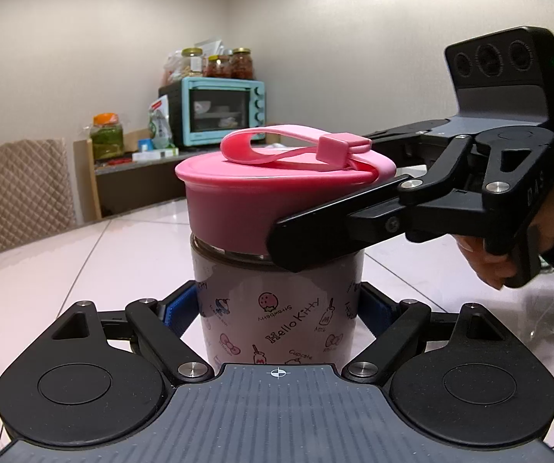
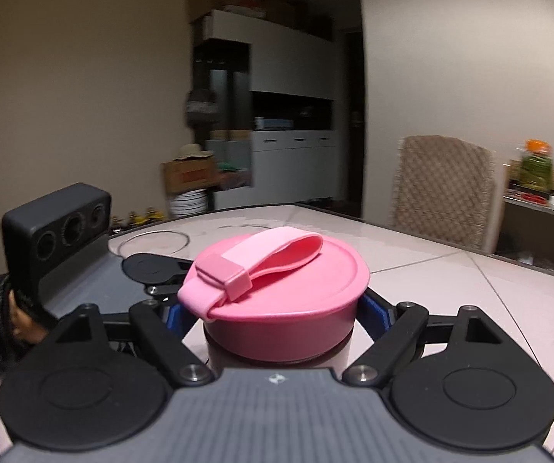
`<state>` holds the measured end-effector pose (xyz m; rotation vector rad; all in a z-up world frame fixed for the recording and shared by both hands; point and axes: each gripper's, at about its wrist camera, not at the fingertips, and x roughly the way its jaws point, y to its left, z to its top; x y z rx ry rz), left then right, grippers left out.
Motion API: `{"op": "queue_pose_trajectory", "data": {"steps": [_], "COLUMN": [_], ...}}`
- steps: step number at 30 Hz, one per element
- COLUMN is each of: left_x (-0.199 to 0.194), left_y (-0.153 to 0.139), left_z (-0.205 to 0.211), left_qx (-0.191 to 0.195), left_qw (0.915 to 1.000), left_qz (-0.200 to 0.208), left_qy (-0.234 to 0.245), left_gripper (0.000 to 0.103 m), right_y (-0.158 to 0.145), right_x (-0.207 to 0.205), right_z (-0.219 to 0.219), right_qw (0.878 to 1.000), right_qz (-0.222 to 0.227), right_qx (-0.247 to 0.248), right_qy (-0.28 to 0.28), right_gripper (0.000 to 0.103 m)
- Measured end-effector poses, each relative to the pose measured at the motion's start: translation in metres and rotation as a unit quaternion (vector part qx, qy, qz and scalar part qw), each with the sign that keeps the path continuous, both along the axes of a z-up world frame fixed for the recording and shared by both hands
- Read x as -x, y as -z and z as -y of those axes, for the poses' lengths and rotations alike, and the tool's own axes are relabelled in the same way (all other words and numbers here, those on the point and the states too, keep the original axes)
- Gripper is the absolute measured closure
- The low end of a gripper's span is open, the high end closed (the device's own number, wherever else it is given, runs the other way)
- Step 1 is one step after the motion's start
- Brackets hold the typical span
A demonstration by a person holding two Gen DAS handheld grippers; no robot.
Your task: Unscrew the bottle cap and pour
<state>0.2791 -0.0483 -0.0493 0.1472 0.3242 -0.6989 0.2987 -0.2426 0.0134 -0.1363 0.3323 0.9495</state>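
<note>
A pink Hello Kitty bottle [image 1: 277, 316] stands upright on the table. My left gripper [image 1: 277, 305] is shut on its body, with blue pads on both sides. The wide pink screw cap [image 1: 230, 200] carries a pink strap loop [image 1: 288, 146] lying on top. My right gripper [image 1: 315, 193] reaches in from the right, one finger across the cap's near side and the other behind it. In the right wrist view the right gripper [image 2: 277, 312] is shut on the cap [image 2: 288, 293], and the left gripper [image 2: 161, 277] shows at the left, its fingertips hidden behind the bottle [image 2: 277, 359].
The bottle rests on a white tiled table [image 1: 83, 270]. A padded chair [image 1: 22, 189] stands at the far edge, with a teal toaster oven [image 1: 222, 112] and jars on a shelf behind. A clear round glass piece [image 2: 153, 243] lies on the table. A hand [image 1: 489, 262] holds the right gripper.
</note>
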Motion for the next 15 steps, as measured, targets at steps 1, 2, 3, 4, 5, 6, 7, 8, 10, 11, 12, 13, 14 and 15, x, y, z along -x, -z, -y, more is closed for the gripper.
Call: {"op": "queue_pose_trajectory", "data": {"steps": [1,2,3,4,5,6,7,8,10,11,12,13,14,15], "left_x": [0.0,0.0,0.0,0.0,0.0,0.0,0.001,0.001,0.001,0.001,0.001,0.001,0.001,0.001], "left_y": [0.0,0.0,0.001,0.001,0.001,0.0,0.0,0.0,0.0,0.0,0.0,0.0,0.0,0.0], "left_z": [0.0,0.0,0.0,0.0,0.0,0.0,0.0,0.001,0.001,0.001,0.001,0.001,0.001,0.001], "left_qx": [0.0,0.0,0.0,-0.001,-0.001,-0.001,-0.001,-0.001,-0.001,-0.001,-0.001,-0.001,-0.001,-0.001], "left_qw": [1.0,1.0,1.0,1.0,1.0,1.0,1.0,1.0,1.0,1.0,1.0,1.0,1.0,1.0], "left_qz": [0.0,0.0,0.0,0.0,0.0,0.0,0.0,0.0,0.0,0.0,0.001,0.001,0.001,0.001], "left_qy": [0.0,0.0,0.0,0.0,0.0,0.0,0.0,0.0,0.0,0.0,0.0,0.0,0.0,0.0], "left_gripper": [0.013,0.013,0.013,0.013,0.013,0.013,0.013,0.013,0.013,0.013,0.013,0.013,0.013,0.013], "right_y": [-0.001,-0.002,-0.003,-0.004,-0.005,-0.006,-0.007,-0.009,-0.01,-0.011,-0.01,-0.008,-0.009,-0.01], "right_x": [0.0,0.0,0.0,0.001,0.001,0.001,0.001,0.002,0.003,0.005,0.006,0.007,0.01,0.014], "right_z": [0.0,0.0,-0.001,-0.001,-0.002,-0.003,-0.003,-0.004,-0.003,-0.004,-0.004,-0.004,-0.005,-0.005], "right_qw": [1.0,1.0,1.0,1.0,1.0,1.0,1.0,1.0,1.0,1.0,1.0,1.0,1.0,1.0], "right_qz": [0.0,0.002,0.002,0.002,0.002,0.002,0.002,0.002,0.003,0.007,0.01,0.013,0.015,0.016], "right_qx": [0.0,0.0,0.0,-0.001,-0.001,0.0,0.0,0.001,0.001,0.003,0.006,0.007,0.006,0.004], "right_qy": [-0.003,-0.006,-0.007,-0.007,-0.007,-0.007,-0.006,-0.004,0.0,0.005,0.01,0.014,0.019,0.026], "right_gripper": [0.018,0.018,0.018,0.018,0.018,0.018,0.018,0.018,0.017,0.015,0.012,0.005,0.003,0.003]}}
